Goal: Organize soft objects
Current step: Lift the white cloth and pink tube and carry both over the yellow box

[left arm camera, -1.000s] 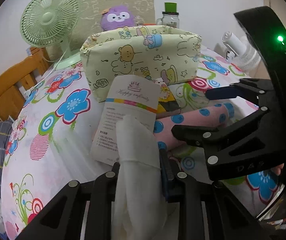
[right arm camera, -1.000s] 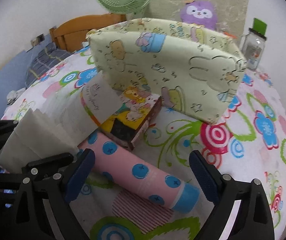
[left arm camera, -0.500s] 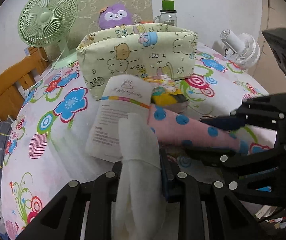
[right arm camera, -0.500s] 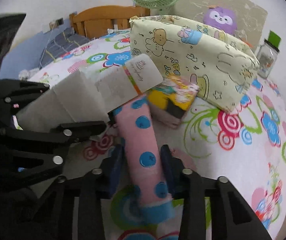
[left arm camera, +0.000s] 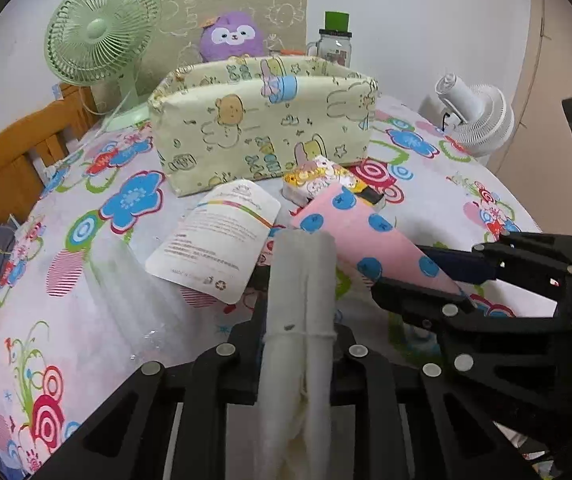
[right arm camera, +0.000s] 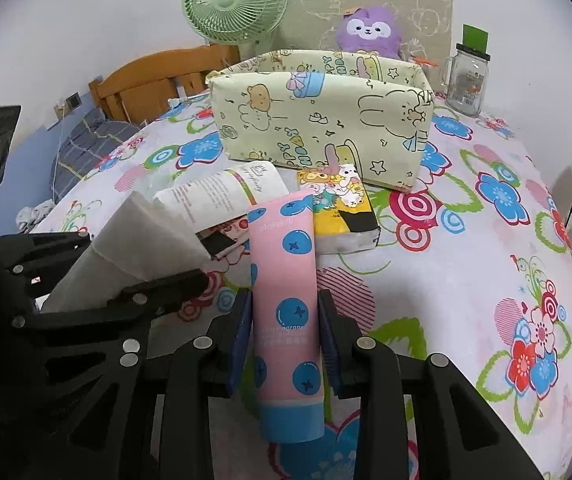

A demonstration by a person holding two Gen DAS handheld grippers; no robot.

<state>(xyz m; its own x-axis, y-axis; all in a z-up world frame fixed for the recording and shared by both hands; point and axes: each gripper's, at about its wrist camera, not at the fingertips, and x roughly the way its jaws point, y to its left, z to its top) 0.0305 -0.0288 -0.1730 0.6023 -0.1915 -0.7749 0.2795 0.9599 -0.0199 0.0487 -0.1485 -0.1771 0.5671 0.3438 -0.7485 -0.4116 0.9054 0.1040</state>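
Currently right gripper [right arm camera: 285, 334] clamps pink tube [right arm camera: 284, 280], blue dots, blue cap. Left gripper [left arm camera: 299, 320] pinches white folded cloth [left arm camera: 299, 300]. Card [left arm camera: 214, 240] print: "MADE IN CHINA".

The desk [right arm camera: 465, 280] wore a white cloth printed with blue and red flowers, pink-and-red ringed circles and green swirls. The fabric bin [right arm camera: 321, 120] was pale yellow with cartoon bears, rabbits, stars and a blue-banded cup. The tube [right arm camera: 284, 280] was pink with blue blueberry dots and a light blue cap. The folded cloth [left arm camera: 299, 320] was plain white. The card [left arm camera: 214, 240] was white with fine dark print and a rainbow stripe. The small pack [right arm camera: 341, 208] was yellow and black with cartoon animals. The plush [right arm camera: 367, 30] was purple with a white face, the fan [right arm camera: 236, 0] mint green, the small fan [left arm camera: 473, 116] white, and the jar [right arm camera: 467, 76] clear with a green lid. Both tools, left [left arm camera: 299, 344] and right [right arm camera: 286, 328], were black.
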